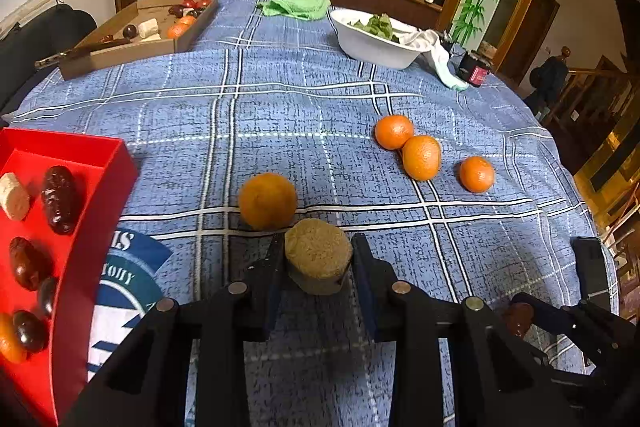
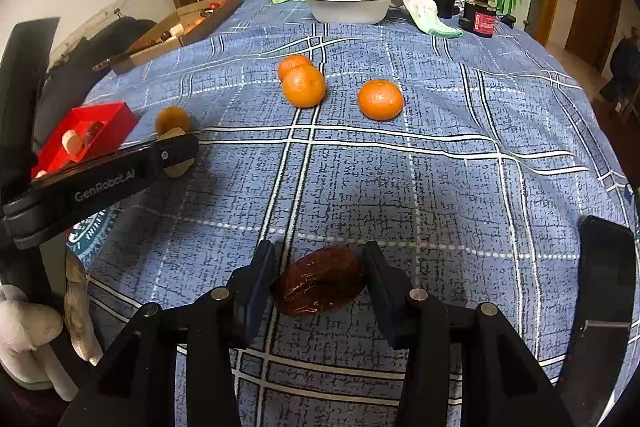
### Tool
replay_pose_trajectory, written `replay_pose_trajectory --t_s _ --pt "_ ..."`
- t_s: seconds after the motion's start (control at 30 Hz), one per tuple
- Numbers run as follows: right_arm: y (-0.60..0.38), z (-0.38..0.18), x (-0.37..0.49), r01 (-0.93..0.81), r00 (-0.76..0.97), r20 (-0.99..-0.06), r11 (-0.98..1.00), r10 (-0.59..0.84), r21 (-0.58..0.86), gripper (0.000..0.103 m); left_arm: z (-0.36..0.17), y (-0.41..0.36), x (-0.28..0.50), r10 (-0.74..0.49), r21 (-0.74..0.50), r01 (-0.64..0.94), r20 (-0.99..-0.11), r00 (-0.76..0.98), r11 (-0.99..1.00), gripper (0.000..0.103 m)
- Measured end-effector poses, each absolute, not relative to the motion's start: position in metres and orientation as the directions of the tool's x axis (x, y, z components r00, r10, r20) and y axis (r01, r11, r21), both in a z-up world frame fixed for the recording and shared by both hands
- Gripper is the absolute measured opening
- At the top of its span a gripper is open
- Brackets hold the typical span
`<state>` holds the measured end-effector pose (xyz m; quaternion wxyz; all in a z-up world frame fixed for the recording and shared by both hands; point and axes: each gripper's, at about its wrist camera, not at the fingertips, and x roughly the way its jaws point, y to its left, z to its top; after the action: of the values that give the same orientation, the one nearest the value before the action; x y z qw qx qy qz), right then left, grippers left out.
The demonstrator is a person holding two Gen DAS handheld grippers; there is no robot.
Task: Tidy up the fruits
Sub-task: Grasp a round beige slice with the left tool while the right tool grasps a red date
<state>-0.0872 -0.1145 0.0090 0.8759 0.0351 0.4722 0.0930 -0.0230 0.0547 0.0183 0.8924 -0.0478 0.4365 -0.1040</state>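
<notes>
Only the left wrist view shows the inside of the red plastic tray (image 1: 100,163), off to the left of the left gripper (image 1: 318,259): dark glossy dates, a pale stubby piece and an orange fruit lie in it. The right wrist view shows that tray only small and far to the left, but it alone gives the left gripper from the side, angled down at the blue checked tablecloth (image 2: 460,167).

The left gripper's fingers are closed on a tan, rough-textured stubby cylinder (image 1: 318,255), pads pressing both its sides. Just ahead of it, to the left, sits a dull orange round fruit (image 1: 267,201); three brighter orange mandarins (image 1: 422,157) lie farther ahead to the right.

The right gripper (image 2: 320,283) points steeply down with a wrinkled dark brown date (image 2: 320,285) between its fingers; the pads sit against the date's two ends, gripping it just over the cloth.
</notes>
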Motion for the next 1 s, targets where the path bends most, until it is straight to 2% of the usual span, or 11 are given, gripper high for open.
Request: replay_pose_trajectory --t_s 0.07,0.17,0.3,0.47,0.5,0.53,0.6,0.7,0.9,0.93,1.0 --pt "-0.117 0.01 -0.09 -0.133 0.54 -0.81 0.973 0.229 0.186 0.048 0.022 0.06 -0.028 -0.234 -0.189 0.138 -0.763 0.602 0.972 0.031" --pt "-0.117 0.016 -0.094 -0.142 0.552 -0.794 0.967 0.254 0.21 0.033 0.029 0.068 -0.036 -0.236 -0.204 0.123 -0.752 0.616 0.971 0.031" --pt "-0.112 0.023 -0.099 -0.157 0.566 -0.784 0.967 0.253 0.199 0.03 0.042 0.079 -0.049 -0.231 -0.209 0.112 -0.729 0.644 0.971 0.031" --pt "-0.124 0.03 -0.103 -0.127 0.587 -0.761 0.959 0.277 0.252 0.031 0.05 0.094 -0.058 -0.231 -0.223 0.099 -0.716 0.659 0.97 0.031" --pt "-0.128 0.03 -0.105 -0.118 0.589 -0.757 0.957 0.283 0.265 0.037 0.051 0.096 -0.06 -0.233 -0.227 0.096 -0.714 0.661 0.969 0.031" --pt "-0.135 0.03 -0.106 -0.103 0.592 -0.754 0.955 0.284 0.279 0.049 0.052 0.099 -0.062 -0.234 -0.232 0.093 -0.711 0.663 0.968 0.031" --pt "-0.145 0.028 -0.109 -0.074 0.596 -0.75 0.95 0.287 0.304 0.058 0.052 0.102 -0.065 -0.239 -0.24 0.092 -0.707 0.665 0.966 0.031" --pt "-0.149 0.023 -0.11 -0.073 0.575 -0.757 0.941 0.31 0.33 0.058 0.053 0.102 -0.068 -0.247 -0.248 0.095 -0.702 0.668 0.964 0.031" --pt "-0.116 0.012 -0.107 -0.132 0.527 -0.793 0.951 0.306 0.279 0.058 0.05 0.097 -0.072 -0.259 -0.245 0.116 -0.705 0.66 0.963 0.031" --pt "-0.115 0.01 -0.107 -0.131 0.525 -0.797 0.953 0.299 0.271 0.056 0.049 0.097 -0.073 -0.26 -0.245 0.118 -0.706 0.659 0.962 0.031" --pt "-0.11 0.01 -0.107 -0.126 0.541 -0.798 0.963 0.268 0.238 0.045 0.047 0.097 -0.074 -0.261 -0.244 0.12 -0.708 0.656 0.962 0.031"
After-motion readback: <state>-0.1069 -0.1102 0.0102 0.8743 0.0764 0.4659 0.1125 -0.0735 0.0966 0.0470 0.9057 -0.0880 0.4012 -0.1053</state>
